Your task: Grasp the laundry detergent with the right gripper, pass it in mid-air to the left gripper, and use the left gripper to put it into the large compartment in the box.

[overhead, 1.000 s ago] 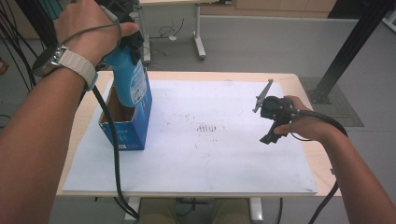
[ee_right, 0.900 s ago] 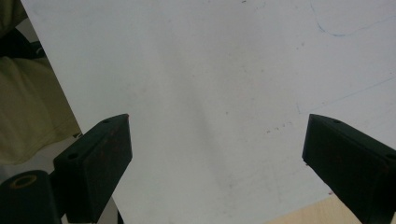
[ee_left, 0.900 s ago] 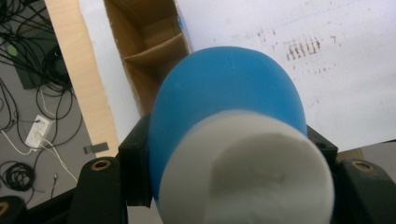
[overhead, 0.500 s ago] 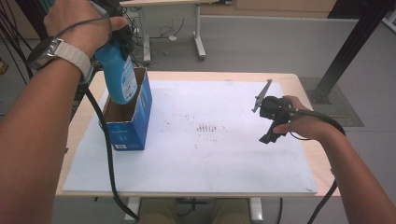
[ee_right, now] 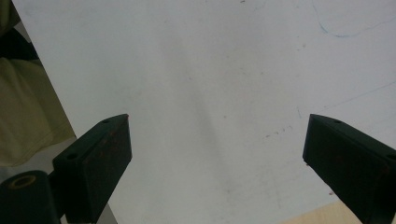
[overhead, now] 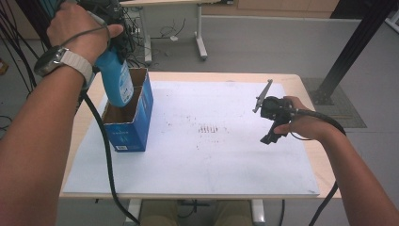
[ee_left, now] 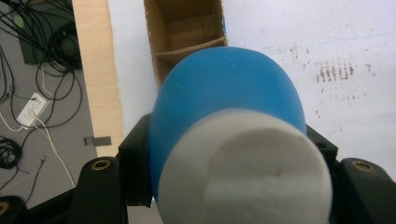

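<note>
Blue plastic filled the gap between my left gripper's (ee_left: 229,186) black jaws: they were clamped on either side of a rounded blue plastic bottle with a white cap (ee_left: 229,116), the cap end nearest the camera and the body pointing away toward 12 o'clock. Just past the bottle's far end, in the left gripper view, lay the open top of a blue cardboard box with a brown inside and a divider across it (ee_left: 187,32). From the high view I saw the left hand (overhead: 80,28) at about 10 o'clock of the table, holding the bottle roughly upright, its lower end at the box's open mouth; whether it touched the cardboard I could not tell. The box stood on the white sheet covering the light wooden table (overhead: 291,80), near the sheet's 9 o'clock edge.

My right gripper (ee_right: 215,154) had its jaws spread wide with nothing between them, bare white sheet beneath. In the high view the right hand (overhead: 306,122) sat at about 3 o'clock, well apart from the box.
</note>
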`<move>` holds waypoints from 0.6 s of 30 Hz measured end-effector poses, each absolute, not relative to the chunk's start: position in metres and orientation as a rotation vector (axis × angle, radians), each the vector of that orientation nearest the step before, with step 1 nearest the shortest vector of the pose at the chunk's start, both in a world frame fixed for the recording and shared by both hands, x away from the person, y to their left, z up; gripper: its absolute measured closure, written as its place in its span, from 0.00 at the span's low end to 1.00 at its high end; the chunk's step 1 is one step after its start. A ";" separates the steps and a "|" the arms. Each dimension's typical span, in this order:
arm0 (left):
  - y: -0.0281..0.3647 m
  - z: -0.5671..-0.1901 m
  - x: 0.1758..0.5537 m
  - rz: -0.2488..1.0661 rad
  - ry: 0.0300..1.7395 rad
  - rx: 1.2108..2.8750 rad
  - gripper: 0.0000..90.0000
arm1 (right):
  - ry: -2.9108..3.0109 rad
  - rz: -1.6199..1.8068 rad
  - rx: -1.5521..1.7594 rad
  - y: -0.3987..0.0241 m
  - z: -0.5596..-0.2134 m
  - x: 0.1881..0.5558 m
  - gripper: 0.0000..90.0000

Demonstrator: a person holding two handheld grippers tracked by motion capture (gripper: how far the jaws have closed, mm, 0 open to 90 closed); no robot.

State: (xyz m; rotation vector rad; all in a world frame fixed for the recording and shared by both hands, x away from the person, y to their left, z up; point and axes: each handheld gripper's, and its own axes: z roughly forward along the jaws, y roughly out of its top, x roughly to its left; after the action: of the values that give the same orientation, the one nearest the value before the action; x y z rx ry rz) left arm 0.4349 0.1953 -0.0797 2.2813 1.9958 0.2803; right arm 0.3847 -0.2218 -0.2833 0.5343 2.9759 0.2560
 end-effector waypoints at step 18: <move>0.205 -0.112 0.446 0.286 2.011 2.271 0.42 | 2.986 0.254 0.560 -0.225 -0.290 0.388 0.09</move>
State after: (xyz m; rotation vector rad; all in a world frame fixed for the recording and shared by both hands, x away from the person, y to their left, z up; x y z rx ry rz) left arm 0.4464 0.2054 -0.1118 2.2707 2.0109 0.2863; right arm 0.3878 -0.2253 -0.2899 0.5604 2.9857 0.2538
